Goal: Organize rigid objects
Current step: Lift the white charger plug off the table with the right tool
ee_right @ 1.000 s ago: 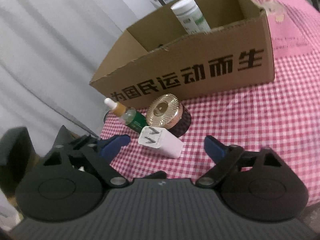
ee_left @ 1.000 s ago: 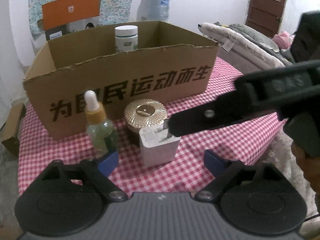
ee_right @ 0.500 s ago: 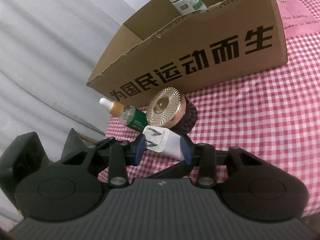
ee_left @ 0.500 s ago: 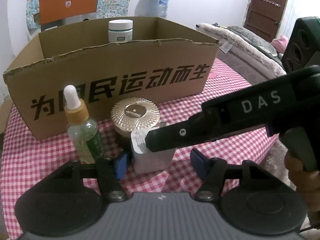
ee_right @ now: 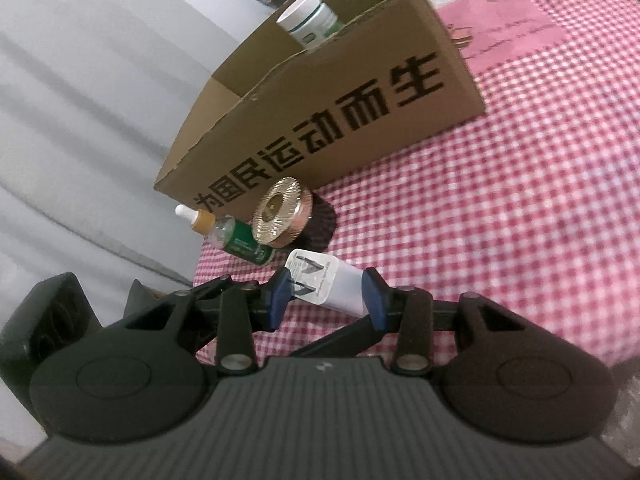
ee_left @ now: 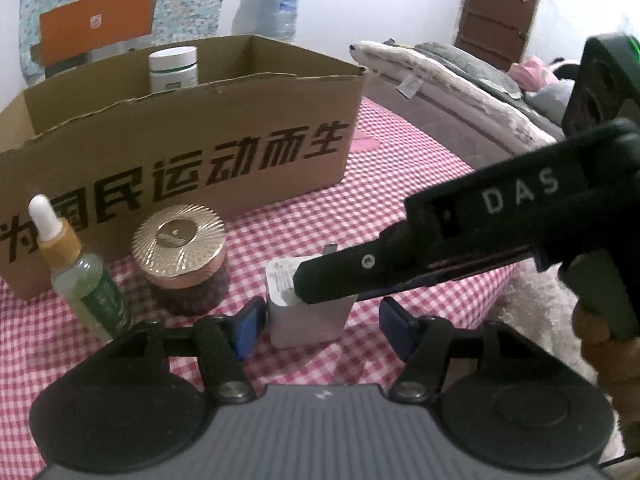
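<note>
- Our right gripper point(ee_right: 326, 296) has its jaws clamped on the white plug point(ee_right: 332, 286), one blue pad on each side.
- The plug sits low over the checked cloth point(ee_right: 500, 220) on the desk. We cannot tell if it touches the cloth or is just off it.
- We hold the plug by its flat sides, we think, so it does not slip or turn.
- Our left gripper point(ee_left: 322, 324) is just behind the plug, with its jaws apart and nothing in them. The plug is between the two blue pads but they do not touch it.
- The box point(ee_left: 180, 148) stands just behind, open at the top. We think the plug goes in there next.
- A white jar point(ee_left: 173, 68) is in the box already, by the back wall. The front wall hides its lower part.
- A dropper bottle point(ee_left: 82, 276) and a gold-lid jar point(ee_left: 182, 256) stand in front of the box, near the plug. We guess they wait their turn.
- From the left view the right gripper covers the top of the plug, so its prongs hardly show.
- We cannot see the floor of the box, so more things may be in there.
- The words on the plug are too small to read.
</note>
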The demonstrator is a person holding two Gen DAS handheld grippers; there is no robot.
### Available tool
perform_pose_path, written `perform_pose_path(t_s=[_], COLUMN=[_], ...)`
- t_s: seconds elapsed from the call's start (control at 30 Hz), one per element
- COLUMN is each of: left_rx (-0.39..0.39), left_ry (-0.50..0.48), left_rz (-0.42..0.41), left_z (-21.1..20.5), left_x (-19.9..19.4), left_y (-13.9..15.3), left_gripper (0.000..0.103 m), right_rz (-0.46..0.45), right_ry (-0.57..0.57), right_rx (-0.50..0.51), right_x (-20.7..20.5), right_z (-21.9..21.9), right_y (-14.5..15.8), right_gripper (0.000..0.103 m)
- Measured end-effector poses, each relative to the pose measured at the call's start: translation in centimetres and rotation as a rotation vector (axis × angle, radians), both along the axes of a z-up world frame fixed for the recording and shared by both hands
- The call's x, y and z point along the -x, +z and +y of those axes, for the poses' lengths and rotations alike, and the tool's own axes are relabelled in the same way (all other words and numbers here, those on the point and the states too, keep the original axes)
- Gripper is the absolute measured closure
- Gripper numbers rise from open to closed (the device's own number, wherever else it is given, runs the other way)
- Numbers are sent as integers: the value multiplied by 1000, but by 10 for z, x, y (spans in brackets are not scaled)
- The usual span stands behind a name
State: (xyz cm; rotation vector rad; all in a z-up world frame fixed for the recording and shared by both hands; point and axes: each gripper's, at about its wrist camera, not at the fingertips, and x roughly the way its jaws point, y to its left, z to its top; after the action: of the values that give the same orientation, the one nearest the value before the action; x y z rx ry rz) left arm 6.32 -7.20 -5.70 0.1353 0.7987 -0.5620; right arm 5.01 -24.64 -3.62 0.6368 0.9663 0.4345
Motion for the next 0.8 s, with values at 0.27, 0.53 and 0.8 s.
perform_pose_path(t_s=[0.27,0.53,0.8], left_rx=[-67,-101,-101], left_ry=[16,22,27], left_rz=[-11,-37,-42], left_z=[-8,-15,-17], left_x=[-4,-6,-4], left_y=[-7,-10,-10], left_gripper=[47,50,56], right_rz=[19,24,27], right_ry=[-37,-50,-60], right_rx=[-39,-35,-23], right_x=[3,-1,-5], right_z=[-9,-2,0], right_y=[-3,-7,-9], right_gripper=[57,56,56])
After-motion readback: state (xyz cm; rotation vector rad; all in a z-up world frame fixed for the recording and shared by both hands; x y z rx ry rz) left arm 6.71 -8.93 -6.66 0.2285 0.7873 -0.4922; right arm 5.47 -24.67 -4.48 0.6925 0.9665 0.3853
